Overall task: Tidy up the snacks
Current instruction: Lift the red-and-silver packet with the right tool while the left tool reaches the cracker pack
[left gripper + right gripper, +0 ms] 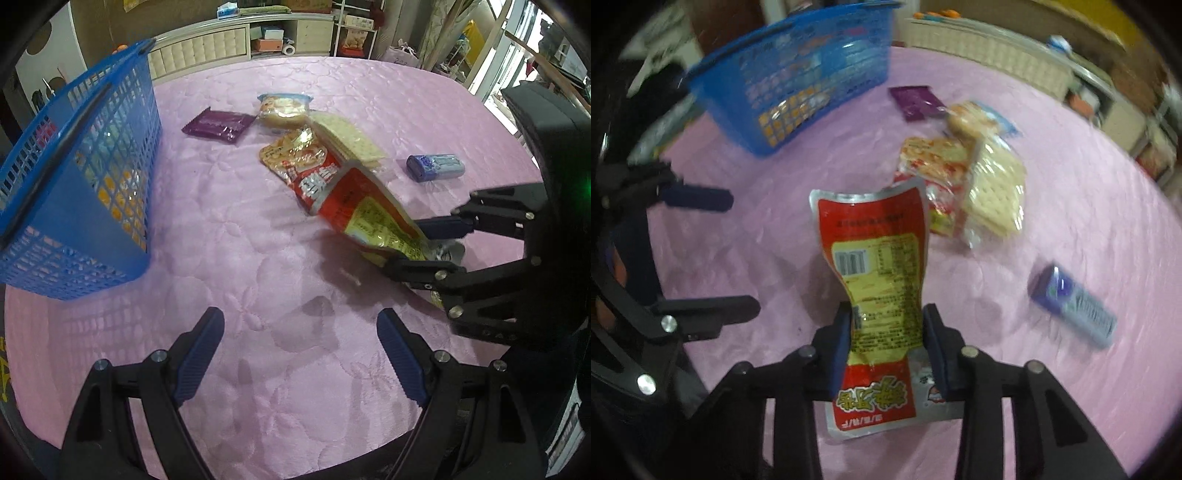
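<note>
Two claws share the work here, and only one is loaded. The right claw [886,343] is clenched on a red and yellow snack pouch [879,280], its blue pads pinching the pouch across its narrowed waist so the long body sticks out forward and clear of the pink quilted table [1089,206]; gripping mid-length likely keeps the floppy bag from folding over as it travels. The left claw [299,354] is released, its two fingers spread wide over bare cloth with nothing between them, probably held back to leave the carrying path free. Outward from the right claw, at about one o'clock in its view, lies a loose cluster: a red-printed snack bag [934,166] touching a clear pack of crackers [997,192], with a pastry in a blue-edged wrapper [975,120] just beyond them and a purple packet [916,101] farther at twelve. At three o'clock a small blue-purple box [1075,306] lies apart from the rest. The blue mesh basket [798,81] stands at eleven o'clock, well apart from the pouch, and coloured packaging shows through its lattice wall, so some snacks seem to be inside already. Judging by this, the pouch is mid-carry toward the basket, with five items left on the cloth.
</note>
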Demonstrator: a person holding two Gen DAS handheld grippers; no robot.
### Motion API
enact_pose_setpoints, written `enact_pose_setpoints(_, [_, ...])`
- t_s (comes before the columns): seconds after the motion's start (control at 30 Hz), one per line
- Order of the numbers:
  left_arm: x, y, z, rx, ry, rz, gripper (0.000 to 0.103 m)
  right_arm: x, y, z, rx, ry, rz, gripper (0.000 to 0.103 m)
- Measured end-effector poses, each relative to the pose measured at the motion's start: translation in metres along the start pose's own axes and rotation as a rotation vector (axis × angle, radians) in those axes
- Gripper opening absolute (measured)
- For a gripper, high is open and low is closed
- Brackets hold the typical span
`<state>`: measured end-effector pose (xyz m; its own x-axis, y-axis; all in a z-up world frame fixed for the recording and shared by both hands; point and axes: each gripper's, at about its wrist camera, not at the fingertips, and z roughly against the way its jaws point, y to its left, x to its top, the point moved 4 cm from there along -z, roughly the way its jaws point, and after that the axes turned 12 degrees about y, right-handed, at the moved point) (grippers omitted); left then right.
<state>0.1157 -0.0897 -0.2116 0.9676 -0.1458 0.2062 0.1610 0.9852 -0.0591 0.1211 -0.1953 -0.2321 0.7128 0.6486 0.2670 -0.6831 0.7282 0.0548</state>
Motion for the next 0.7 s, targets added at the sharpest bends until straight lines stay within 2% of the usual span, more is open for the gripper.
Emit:
enact_pose_setpoints(0.17, [0.017, -0.007, 0.016, -0.012, -0.024, -0.001, 0.083, -0.01, -0.031, 0.031, 0.057, -0.067, -0.128, 0.042])
enact_pose_setpoints(0.43, [0.081, -0.021, 0.026, -0.042, -0.036, 0.029, 0.083, -0.007, -0.087, 0.083, 0.009, -0.151, -0.26, 0.042])
enact_pose_setpoints(0.57, [0.114, -0.027, 0.017, -0.085, -0.004, 0.054, 0.083, 0.005, -0.108, 0.091, 0.002, -0.169, -0.292, 0.042])
enact_pose_setpoints(0.7, [0.14, -0.03, 0.003, -0.077, 0.042, 0.095, 0.083, 0.016, -0.125, 0.088, -0.004, -0.165, -0.326, 0.043])
